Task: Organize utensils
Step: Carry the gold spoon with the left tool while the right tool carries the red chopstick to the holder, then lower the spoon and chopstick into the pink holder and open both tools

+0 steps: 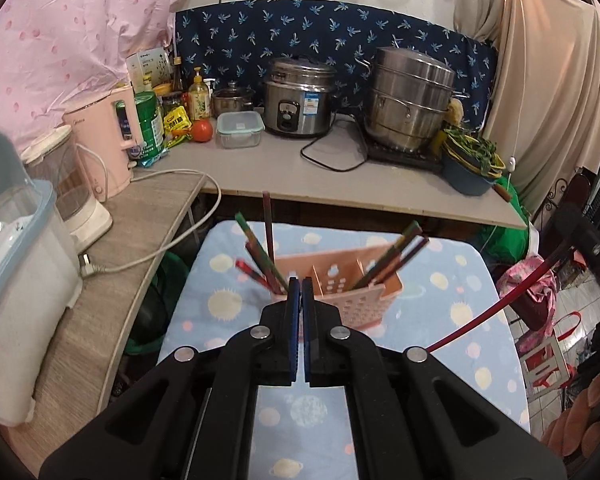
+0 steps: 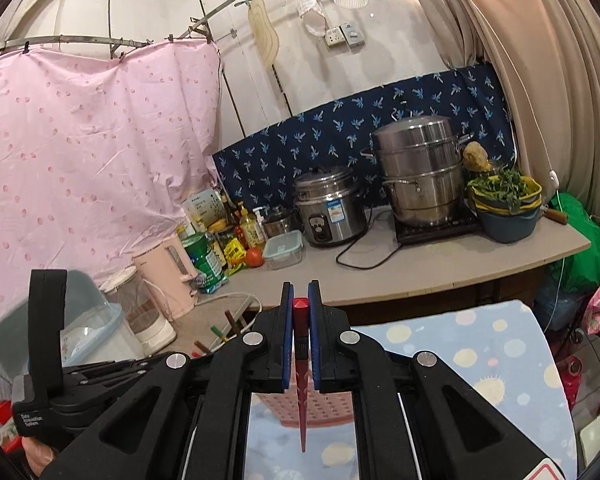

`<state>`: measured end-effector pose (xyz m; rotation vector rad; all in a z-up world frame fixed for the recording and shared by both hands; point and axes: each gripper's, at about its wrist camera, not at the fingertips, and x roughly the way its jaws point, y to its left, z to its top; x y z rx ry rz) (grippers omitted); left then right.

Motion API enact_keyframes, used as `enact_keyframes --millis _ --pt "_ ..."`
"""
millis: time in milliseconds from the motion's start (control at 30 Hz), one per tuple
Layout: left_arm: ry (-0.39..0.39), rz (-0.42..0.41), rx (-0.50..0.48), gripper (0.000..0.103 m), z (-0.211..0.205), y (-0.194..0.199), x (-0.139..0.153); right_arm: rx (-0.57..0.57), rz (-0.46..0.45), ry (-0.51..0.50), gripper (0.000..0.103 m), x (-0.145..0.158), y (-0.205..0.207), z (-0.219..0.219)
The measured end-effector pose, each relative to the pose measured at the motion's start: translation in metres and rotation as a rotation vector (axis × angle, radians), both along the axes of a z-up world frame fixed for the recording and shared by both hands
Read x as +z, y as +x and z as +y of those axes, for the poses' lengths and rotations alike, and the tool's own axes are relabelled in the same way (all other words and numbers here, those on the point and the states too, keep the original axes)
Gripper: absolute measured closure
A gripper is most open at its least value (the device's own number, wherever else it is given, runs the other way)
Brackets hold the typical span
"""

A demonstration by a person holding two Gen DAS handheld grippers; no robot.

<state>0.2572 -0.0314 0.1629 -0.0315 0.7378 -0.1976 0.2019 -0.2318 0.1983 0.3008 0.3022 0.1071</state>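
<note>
A pink slotted utensil basket [image 1: 364, 304] stands on the planet-print cloth, with several coloured chopsticks [image 1: 260, 256] leaning in its left slot and more in its right slot [image 1: 396, 264]. My left gripper [image 1: 301, 282] hovers just in front of the basket, shut, with nothing between its pads. My right gripper [image 2: 300, 292] is shut on a red chopstick [image 2: 301, 400], whose tip points down over the basket [image 2: 328, 412]. In the left wrist view that same red chopstick [image 1: 496, 304] slants in from the right.
A grey counter [image 1: 284, 168] behind holds a rice cooker [image 1: 298, 100], a steel steamer pot [image 1: 410, 100], a bowl of greens [image 1: 470, 160], a lidded container [image 1: 238, 130], a tomato and bottles. A pink kettle [image 1: 104, 140] and cables sit on the wooden shelf at left.
</note>
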Motion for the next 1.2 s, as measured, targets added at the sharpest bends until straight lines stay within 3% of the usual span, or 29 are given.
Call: enact_keyframes --millis 167,333,667,1200 --pt "0.011 -0.019 0.017 0.102 -0.004 0.028 0.012 -0.018 -0.045 0.023 0.096 0.02 0.029 -0.003" --pt "0.032 -0.007 0.027 0.102 -0.008 0.052 0.006 -0.027 -0.047 0.011 0.096 0.022 0.057 0.002" --pt "0.034 0.048 0.027 0.102 -0.012 0.072 -0.026 -0.002 0.052 -0.025 0.096 -0.02 0.106 0.014" --pt "0.06 0.082 0.027 0.102 -0.024 0.084 -0.057 0.056 0.17 -0.058 0.096 -0.073 0.118 0.031"
